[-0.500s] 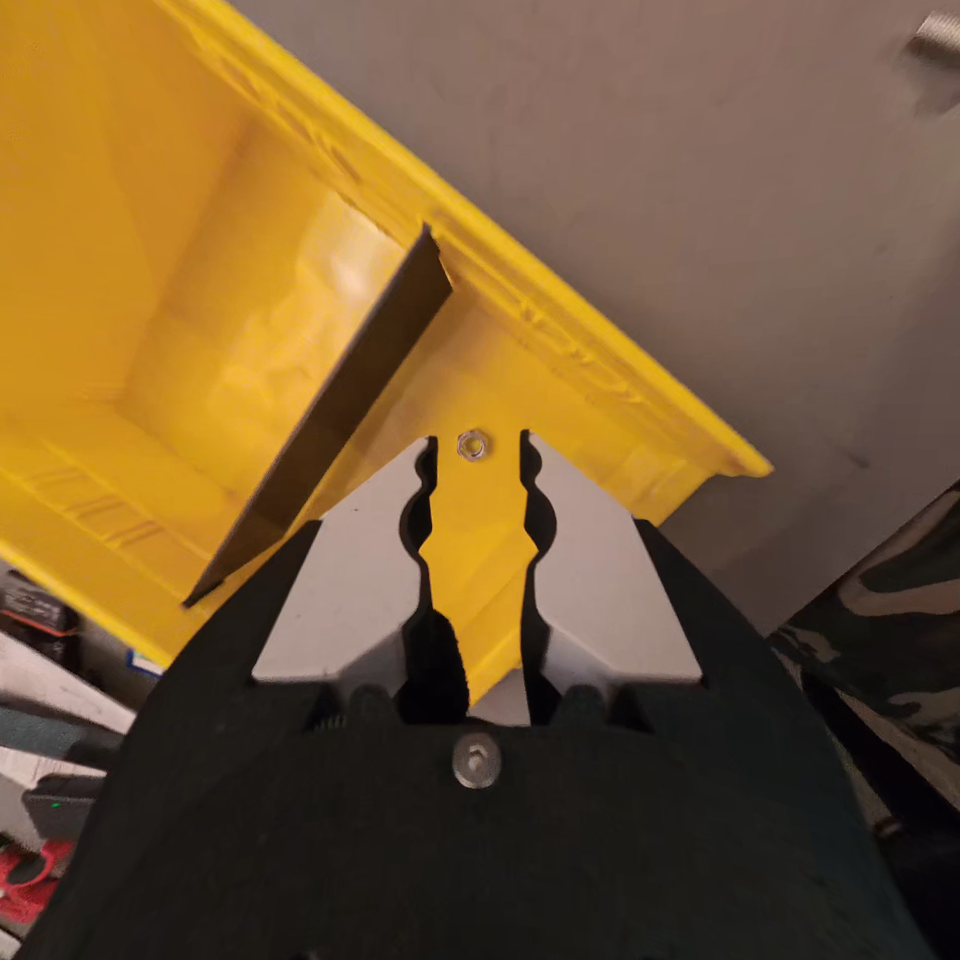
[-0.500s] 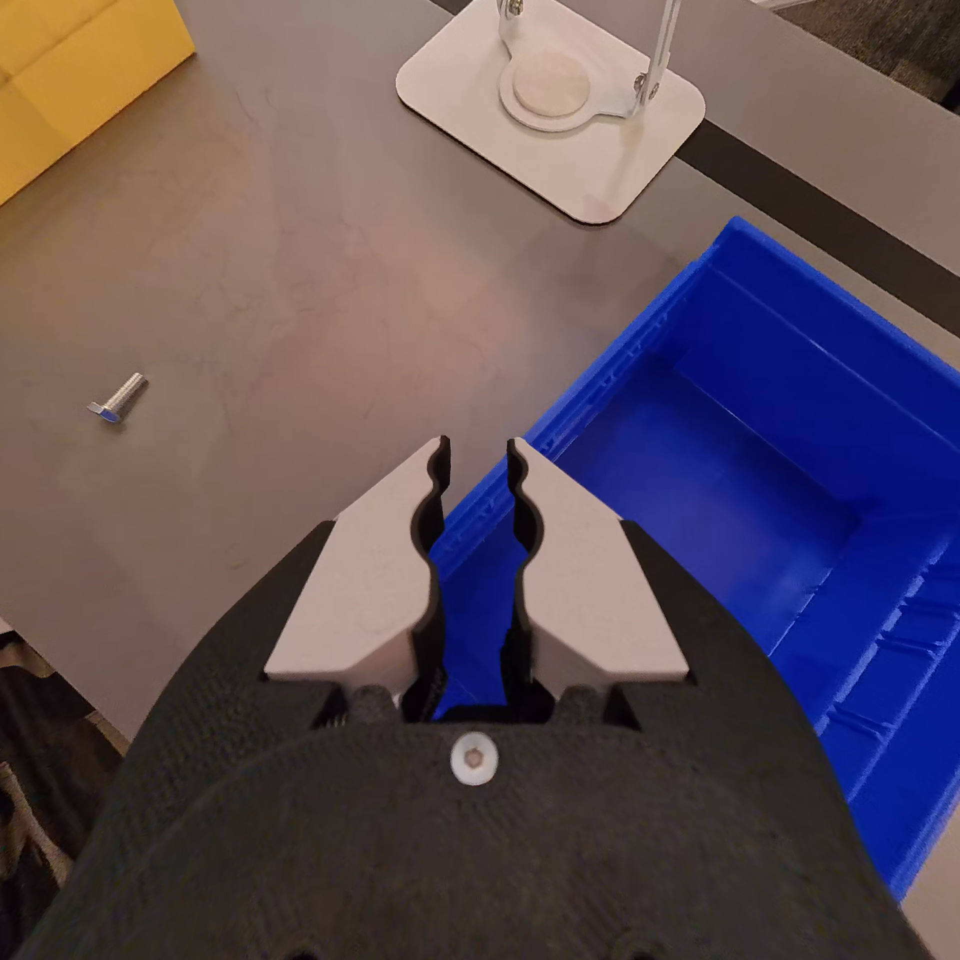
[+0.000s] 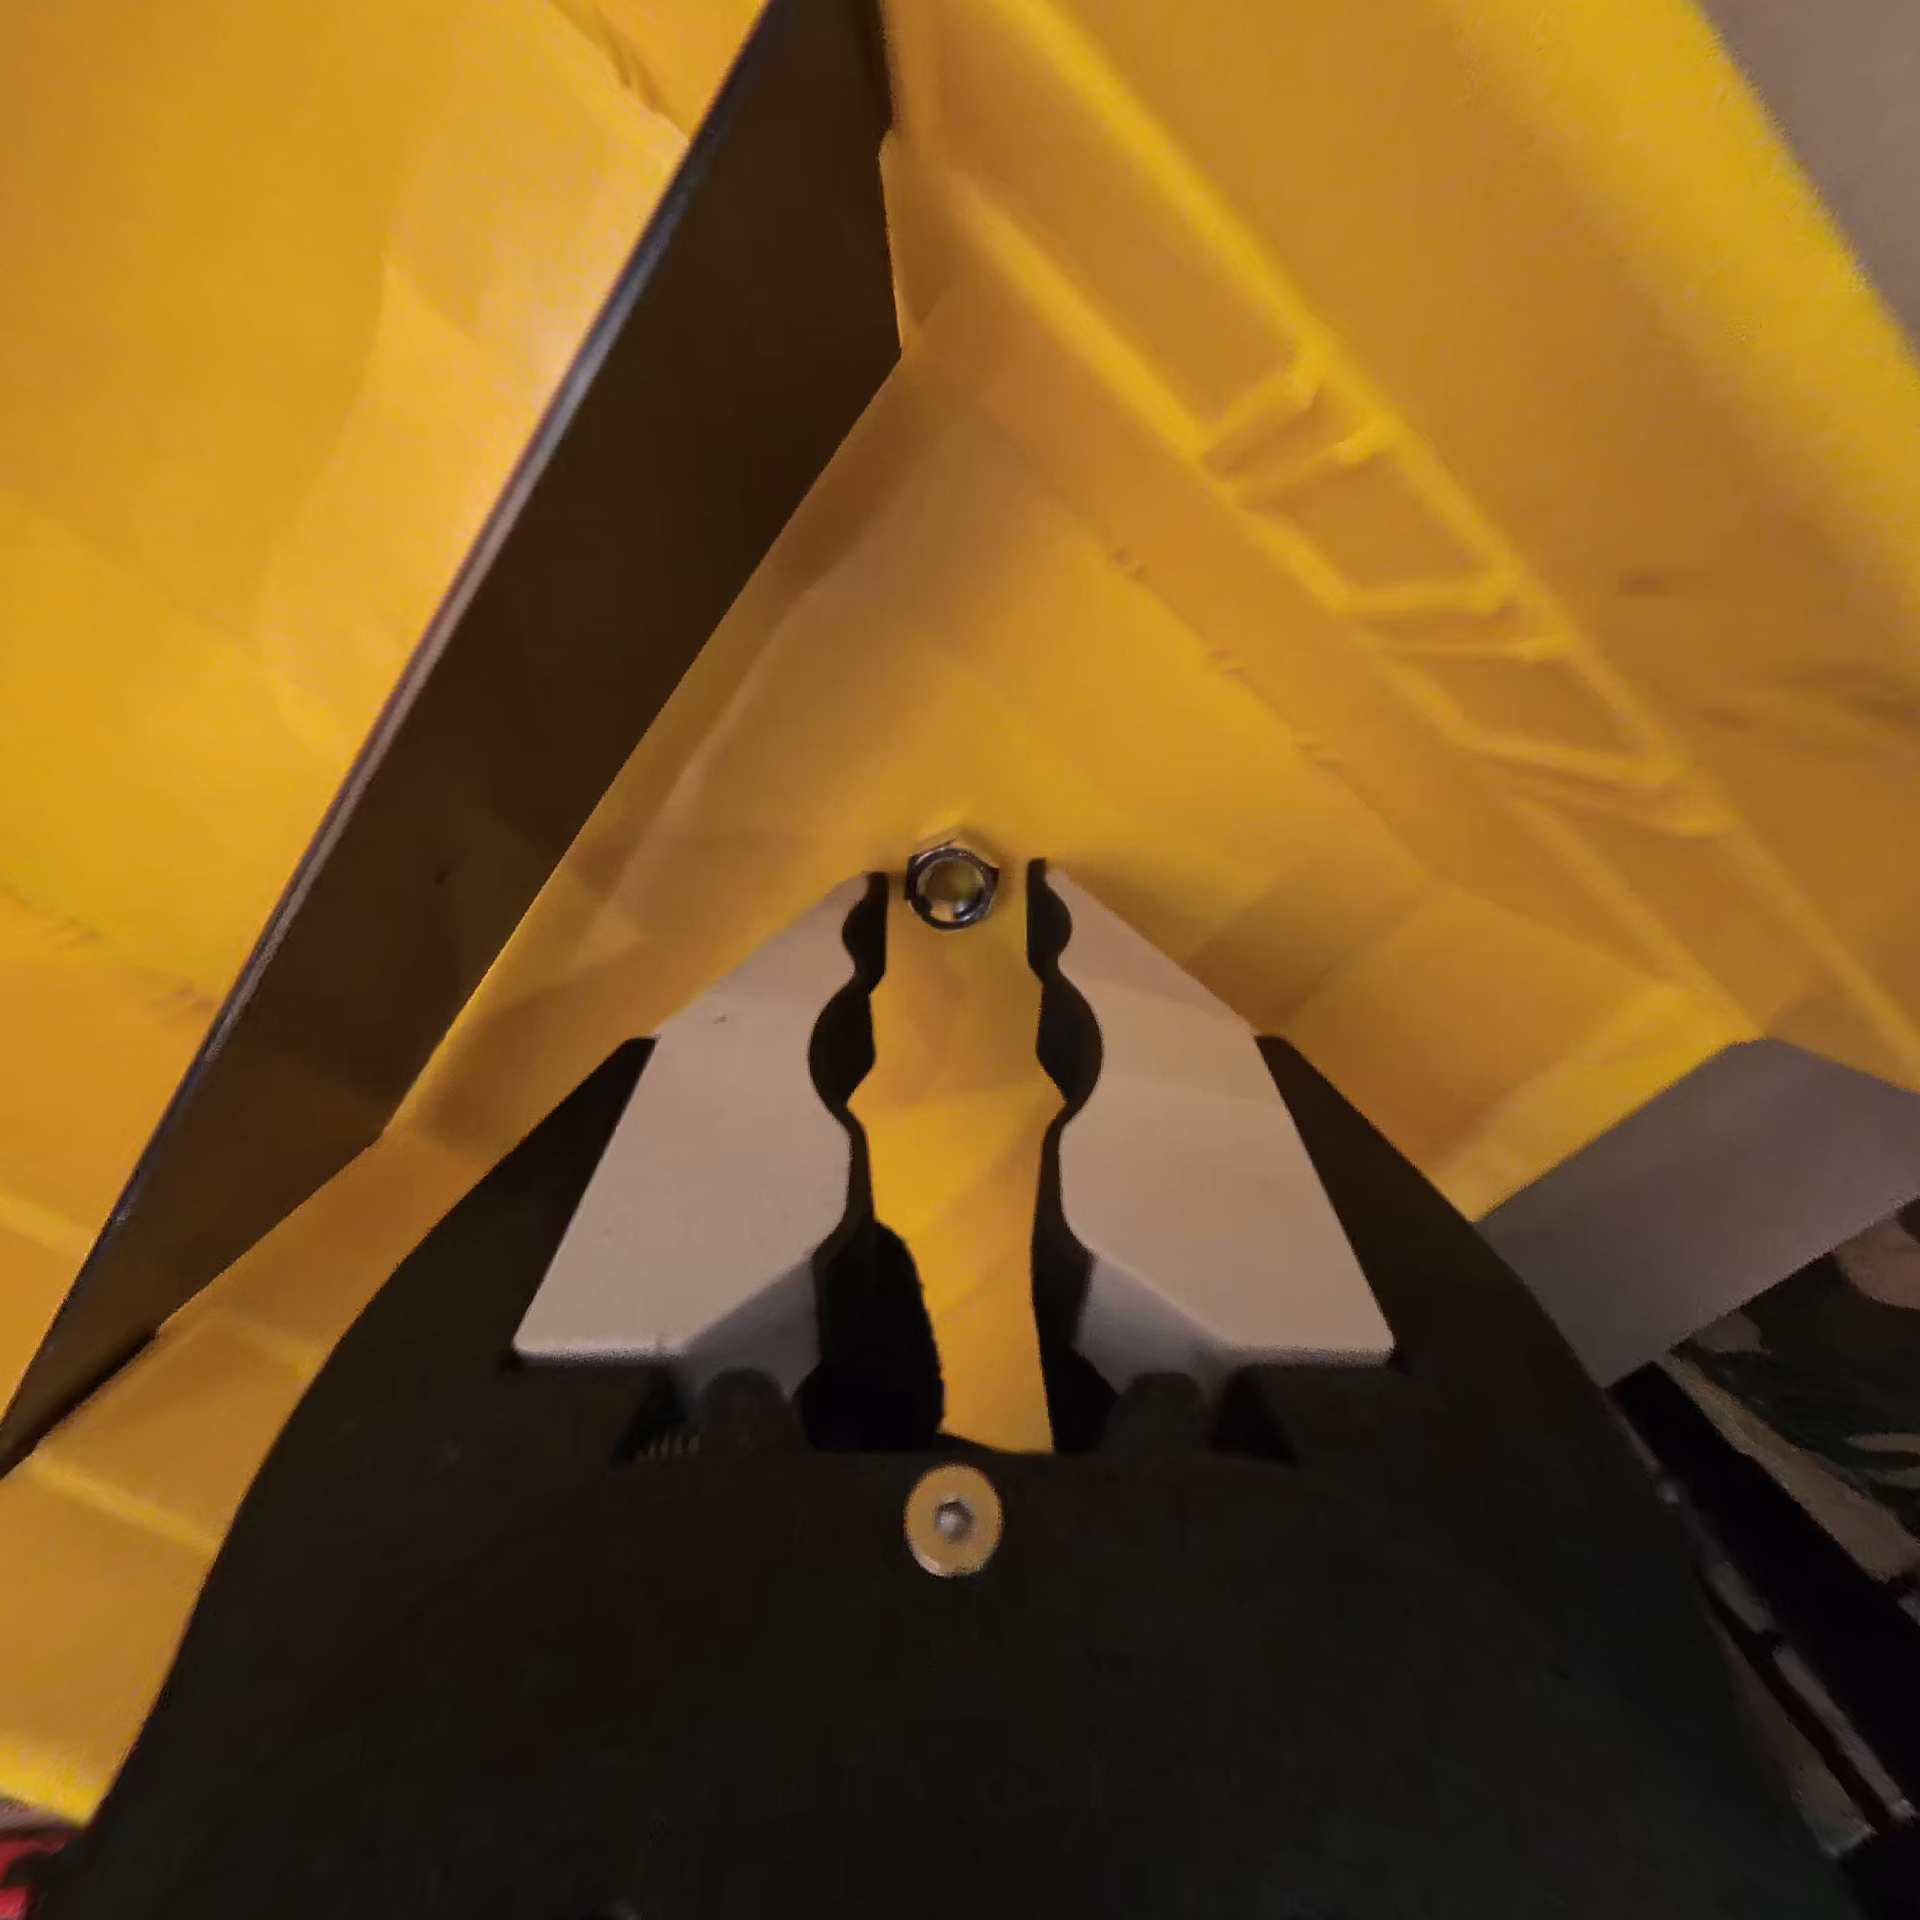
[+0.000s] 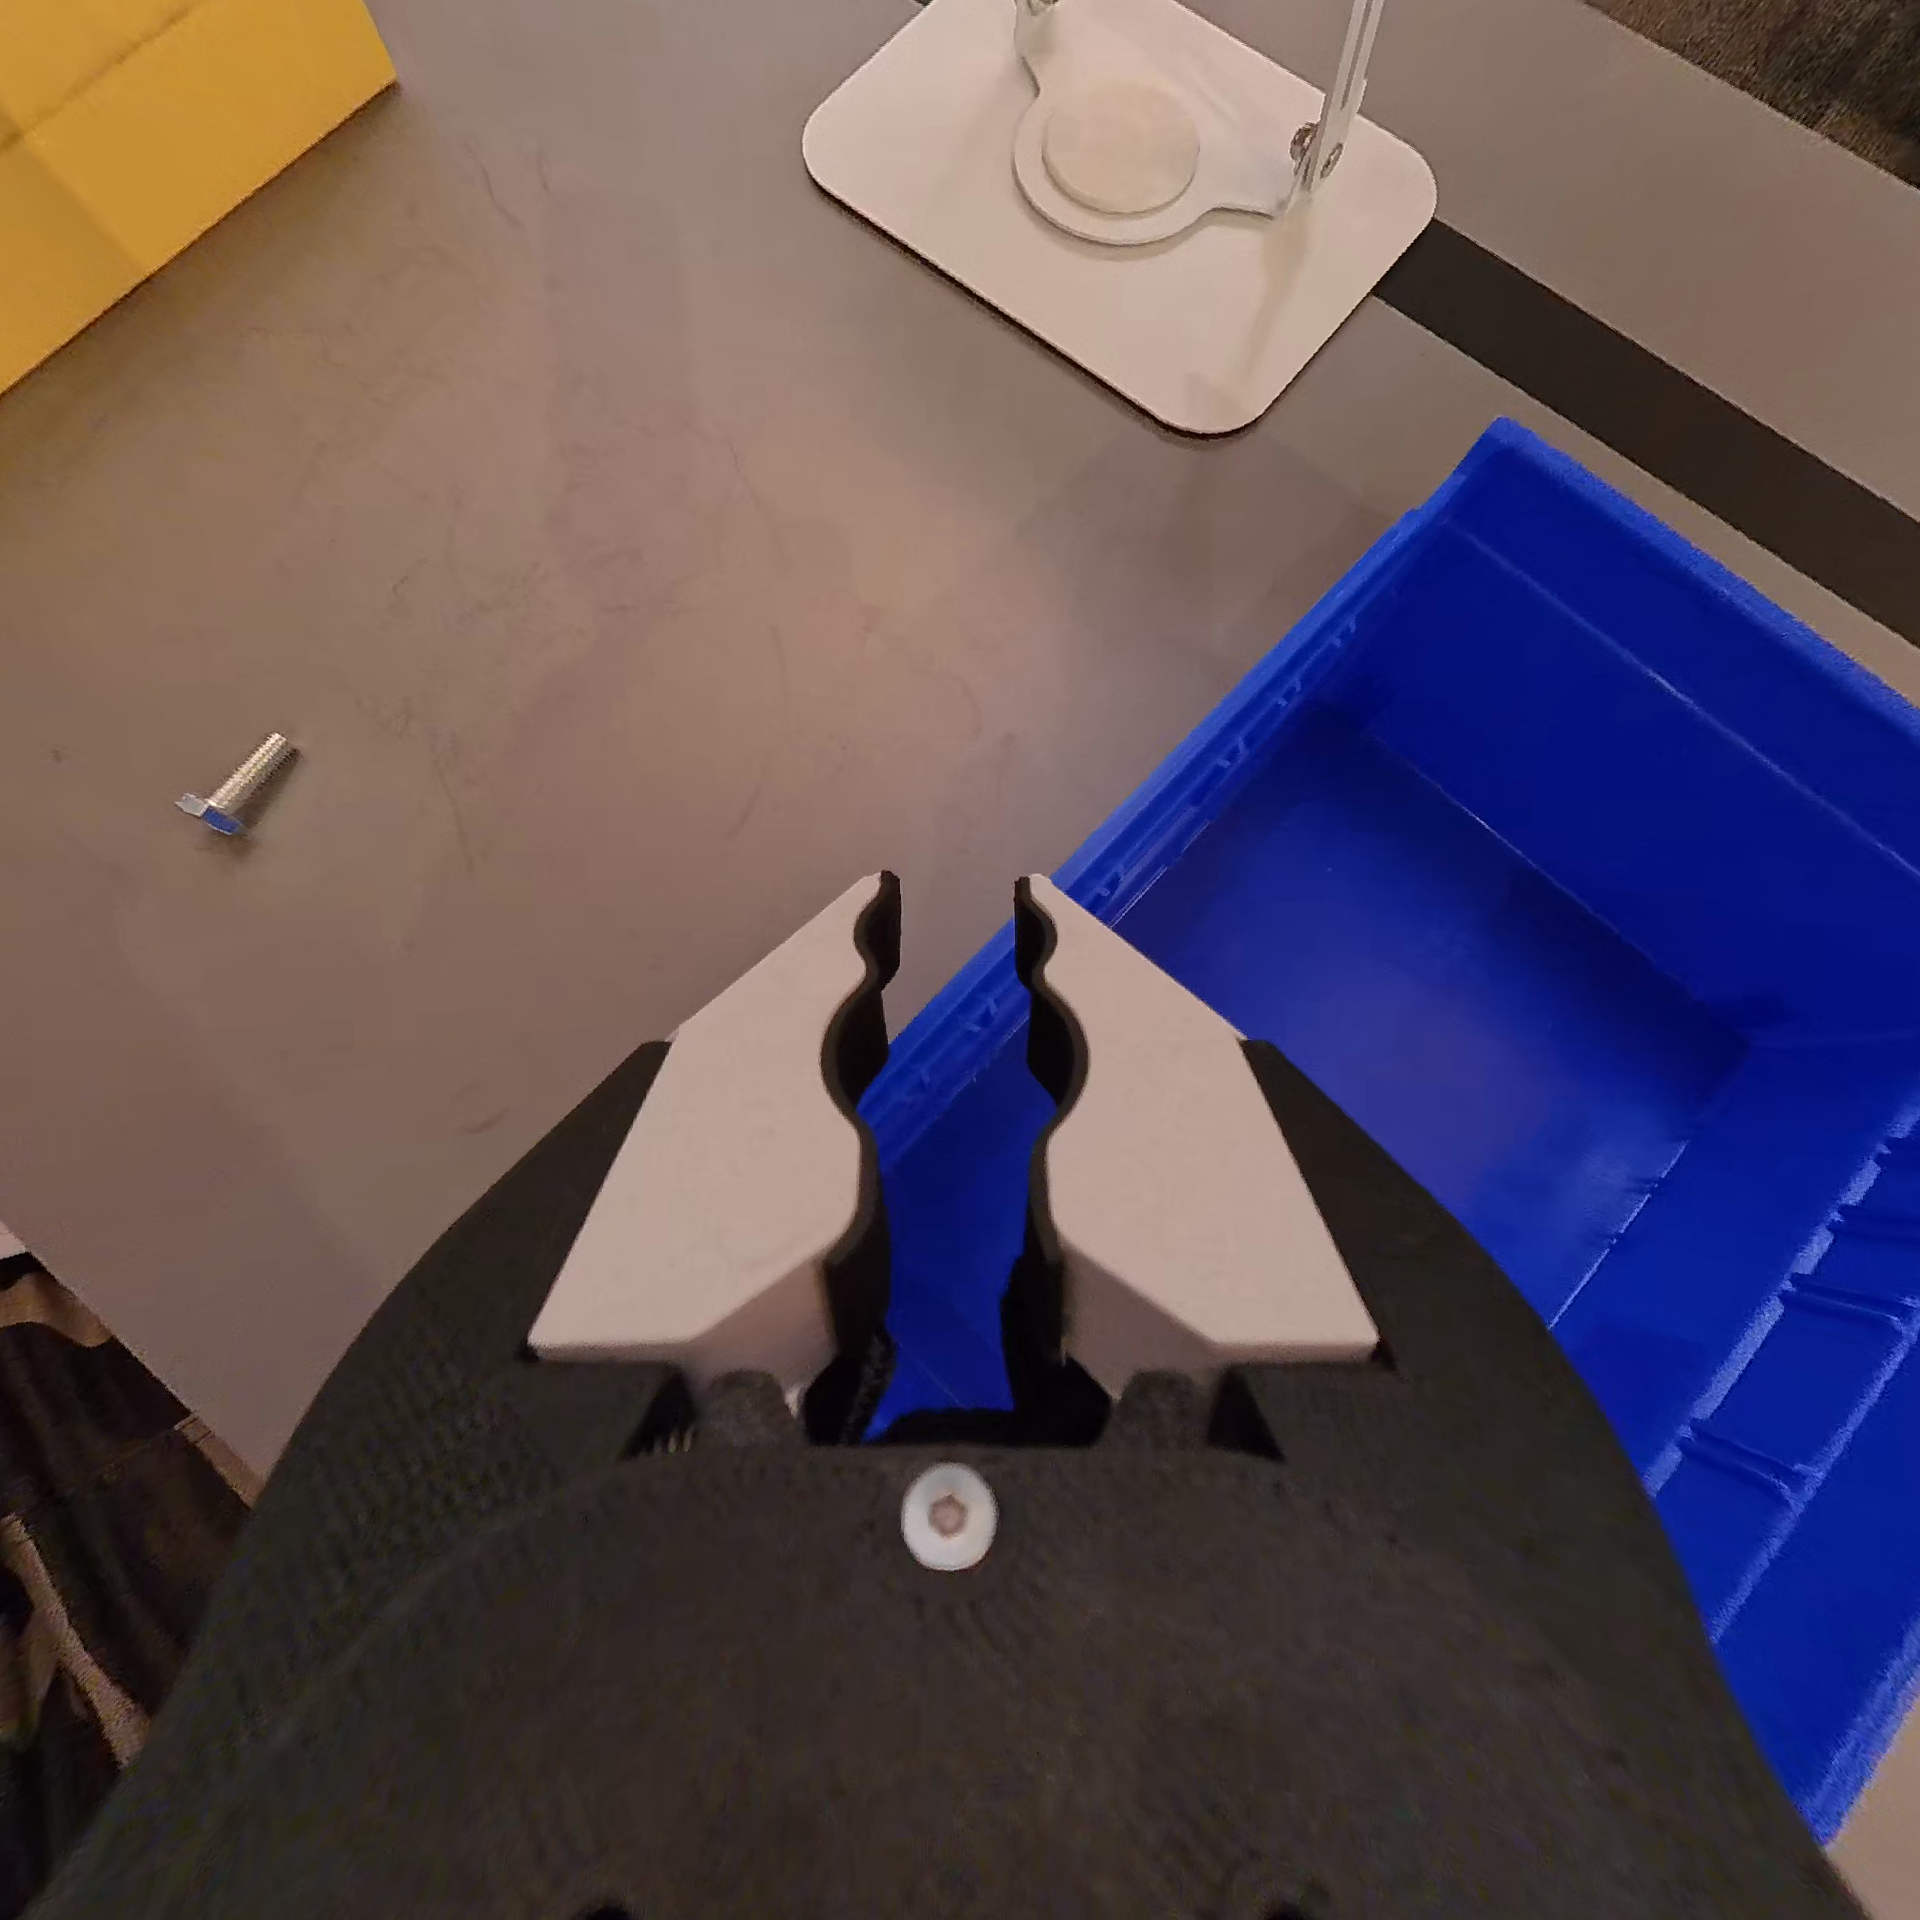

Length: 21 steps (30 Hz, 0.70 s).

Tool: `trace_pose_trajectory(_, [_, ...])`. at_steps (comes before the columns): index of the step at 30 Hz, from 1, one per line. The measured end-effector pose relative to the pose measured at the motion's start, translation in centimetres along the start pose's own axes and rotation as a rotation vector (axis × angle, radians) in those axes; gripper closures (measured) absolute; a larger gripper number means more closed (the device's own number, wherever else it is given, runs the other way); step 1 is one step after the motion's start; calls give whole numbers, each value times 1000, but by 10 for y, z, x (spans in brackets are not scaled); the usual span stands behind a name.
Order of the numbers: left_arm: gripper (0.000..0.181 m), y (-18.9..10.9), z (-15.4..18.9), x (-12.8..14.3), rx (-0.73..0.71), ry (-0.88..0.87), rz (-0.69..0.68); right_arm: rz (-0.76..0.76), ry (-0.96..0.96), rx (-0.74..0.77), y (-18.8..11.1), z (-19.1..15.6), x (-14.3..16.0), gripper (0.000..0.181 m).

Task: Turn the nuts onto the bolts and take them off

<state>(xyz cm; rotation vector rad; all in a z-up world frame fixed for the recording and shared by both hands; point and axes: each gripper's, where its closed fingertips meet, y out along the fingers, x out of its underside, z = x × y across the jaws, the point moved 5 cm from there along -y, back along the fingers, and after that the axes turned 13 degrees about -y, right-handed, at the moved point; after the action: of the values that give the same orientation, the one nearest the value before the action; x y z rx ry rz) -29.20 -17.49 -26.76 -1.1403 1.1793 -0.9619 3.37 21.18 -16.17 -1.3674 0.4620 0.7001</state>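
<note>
Here the nut (image 3: 951, 885) is seen lying flat on the floor of the yellow bin (image 3: 1195, 665), in the compartment to the right of the dark divider (image 3: 582, 665), with its bore facing up towards the camera. The left gripper (image 3: 956, 883) is held low inside that compartment, its fingers spread, and the nut sits squarely between the two fingertips, a little gap showing on either side; no contact can be made out. Because the nut lies flat, no long axis need be matched, and only two opposite flats have to be met when the jaws are brought together. The bolt (image 4: 239, 788) is found well apart on the grey table (image 4: 623, 582), lying on its side with the head nearer the table's edge and the threaded shank pointing away and to the right. The right gripper (image 4: 954, 888), also spread and empty, is held over the rim of the blue bin (image 4: 1558, 935), so it is judged the nearer one for the bolt.
</note>
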Motion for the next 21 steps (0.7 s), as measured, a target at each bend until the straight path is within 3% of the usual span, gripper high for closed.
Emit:
trace_pose_trajectory(2, [165,1,-1,0,8,-8,6,0,0,-1,0,0,1,161])
trace_pose_trajectory(8, [166,-4,-7,-2,-28,-11,52,3,-1,0,-1,1,0,161])
trace_pose_trajectory(13, [166,-62,-4,-20,-110,0,217,30,-10,12,-6,-1,-7,161])
trace_pose_trajectory(17, [166,-131,54,-56,-25,149,454,91,-43,19,-14,-9,-25,166])
trace_pose_trajectory(19, [166,-143,98,-74,43,260,496,124,-68,20,-17,-17,-35,167])
trace_pose_trajectory(21, [166,-135,144,-90,116,371,485,159,-89,15,-19,-27,-46,169])
